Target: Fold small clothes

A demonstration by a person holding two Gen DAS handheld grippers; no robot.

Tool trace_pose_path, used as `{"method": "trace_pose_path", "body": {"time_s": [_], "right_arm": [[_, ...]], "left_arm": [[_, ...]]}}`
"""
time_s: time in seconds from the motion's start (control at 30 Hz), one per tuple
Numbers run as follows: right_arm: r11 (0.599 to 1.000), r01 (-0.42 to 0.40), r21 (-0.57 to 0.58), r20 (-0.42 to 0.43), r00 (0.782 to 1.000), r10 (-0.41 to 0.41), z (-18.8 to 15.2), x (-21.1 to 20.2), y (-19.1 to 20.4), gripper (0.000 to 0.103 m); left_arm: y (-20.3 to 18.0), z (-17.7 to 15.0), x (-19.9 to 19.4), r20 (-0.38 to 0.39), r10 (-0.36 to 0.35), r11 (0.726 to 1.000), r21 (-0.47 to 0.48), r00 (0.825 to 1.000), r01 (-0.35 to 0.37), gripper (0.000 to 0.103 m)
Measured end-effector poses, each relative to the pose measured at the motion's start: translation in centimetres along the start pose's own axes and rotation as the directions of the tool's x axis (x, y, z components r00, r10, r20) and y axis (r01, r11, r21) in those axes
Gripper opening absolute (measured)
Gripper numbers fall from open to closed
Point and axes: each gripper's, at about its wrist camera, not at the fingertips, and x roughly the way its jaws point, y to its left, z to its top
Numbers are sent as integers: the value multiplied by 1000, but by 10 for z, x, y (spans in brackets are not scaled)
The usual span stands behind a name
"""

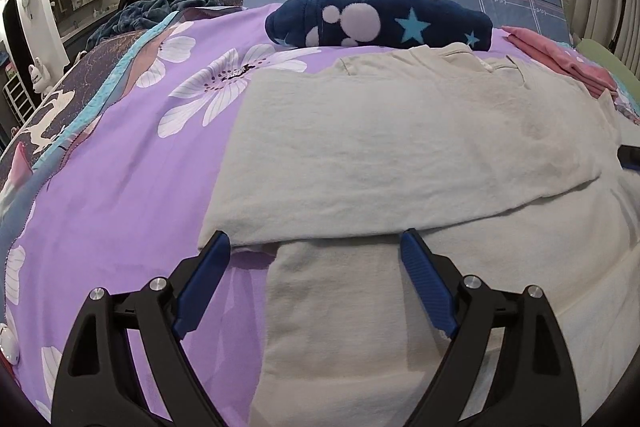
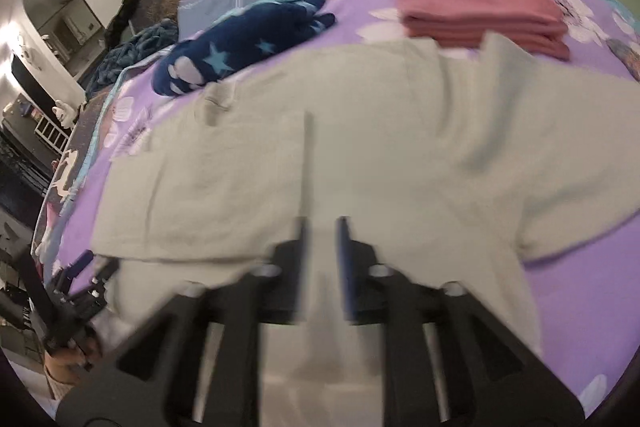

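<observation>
- Purple bedspread [image 1: 120, 163] across the whole bed.
- Cream shirt [image 1: 400, 147] spread in the middle, near side folded over.
- Left gripper [image 1: 316, 247] wide open over the near fold, holding nothing.
- Right gripper [image 2: 322, 227] blurred, jaws partly open above the shirt, gripping nothing.

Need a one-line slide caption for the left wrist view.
Open left gripper poised at the folded edge of a cream shirt on a purple floral bedspread.
</observation>
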Motion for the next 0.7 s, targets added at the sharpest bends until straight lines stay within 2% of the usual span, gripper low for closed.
{"method": "trace_pose_path", "body": {"time_s": [0.1,0.17,0.27,0.33,0.37,0.4,0.43,0.47,0.5,0.57,0.63,0.7], "right_arm": [[997,-75,-24,5,997,75,4,4,3,57],[994,-79,-72,4,997,80,9,12,14,57],[991,-103,-90,-48,994,99,26,41,29,57],[986,-144,-79,-115,984,135,30,65,34,58],[987,-143,-76,-115,984,134,31,71,37,58],[987,-136,-82,-89,988,128,32,73,42,48],[985,-149,-92,-94,986,140,33,74,47,33],[977,-201,-70,-127,973,191,35,75,50,7],[973,-226,-41,-120,968,220,35,71,50,6],[972,-227,-50,-39,973,226,39,46,52,6],[965,-250,-75,49,966,254,43,10,51,6],[974,-201,-101,138,967,214,47,-26,42,6]], "left_arm": [[2,-1,0,-7,2,1000,-12,1000,-2,87],[6,-1,2,-17,1,1000,-27,1000,-1,88],[10,-2,4,-27,2,999,-52,1000,-4,91],[14,-2,6,-38,-16,997,-72,999,13,92],[15,-2,7,-43,-20,997,-78,999,17,93],[16,-3,8,-47,-26,996,-84,999,22,93],[18,-3,9,-50,-34,995,-91,998,30,93],[19,-3,9,-50,-40,995,-97,998,35,93],[19,-3,10,-51,-42,994,-100,998,37,93],[19,-3,9,-50,-42,994,-103,998,37,93],[19,-4,8,-47,-38,994,-107,998,33,93],[20,-4,5,-40,-28,993,-113,999,23,93]]}}
